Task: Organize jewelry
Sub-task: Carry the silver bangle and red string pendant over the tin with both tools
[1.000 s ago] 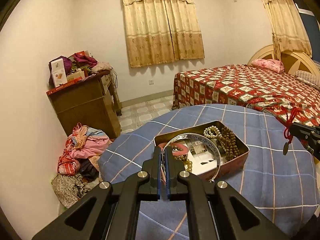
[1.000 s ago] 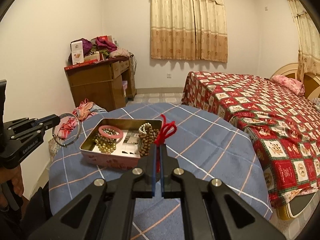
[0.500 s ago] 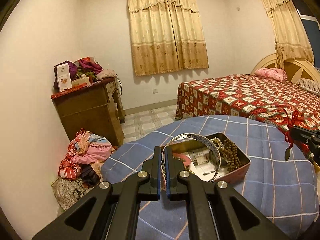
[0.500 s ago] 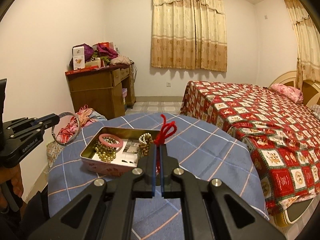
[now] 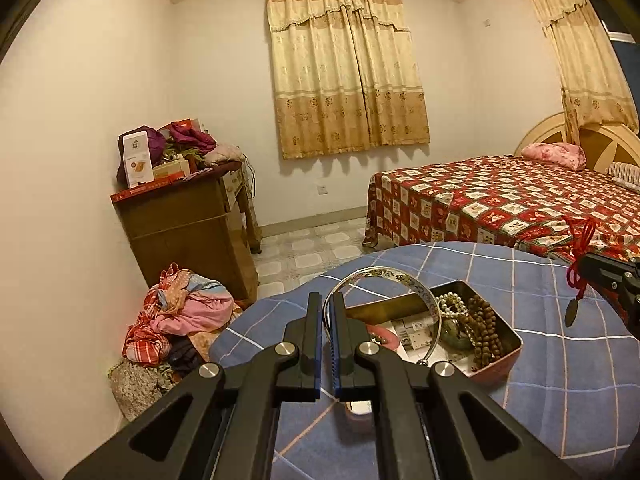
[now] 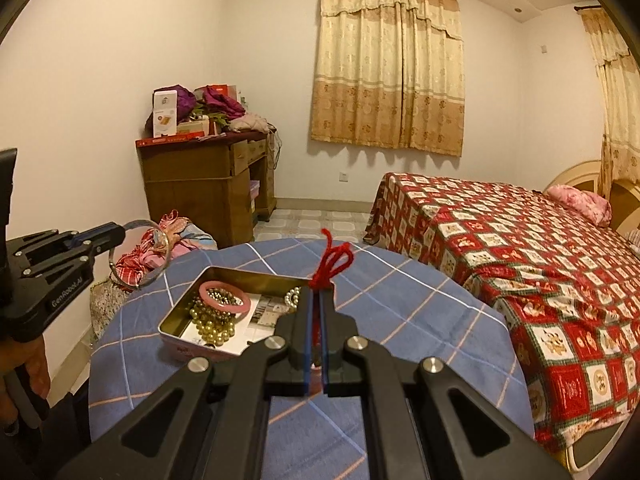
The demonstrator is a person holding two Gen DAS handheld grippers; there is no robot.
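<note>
- Left gripper, lower centre of its own view, jaws pinching the rim of a silver bangle; the bangle stands up as a hoop above the near-left end of the tin; from the right wrist view the same gripper shows at the left edge, bangle hanging beside the table edge
- Right gripper, lower centre of its view, jaws pressed on a red cord that loops above the tips; in the left view the cord dangles a small dark pendant at the right edge
- The open tin sits on the blue checked tablecloth, left of centre; inside lie a pink bangle, gold beads and brown beads
</note>
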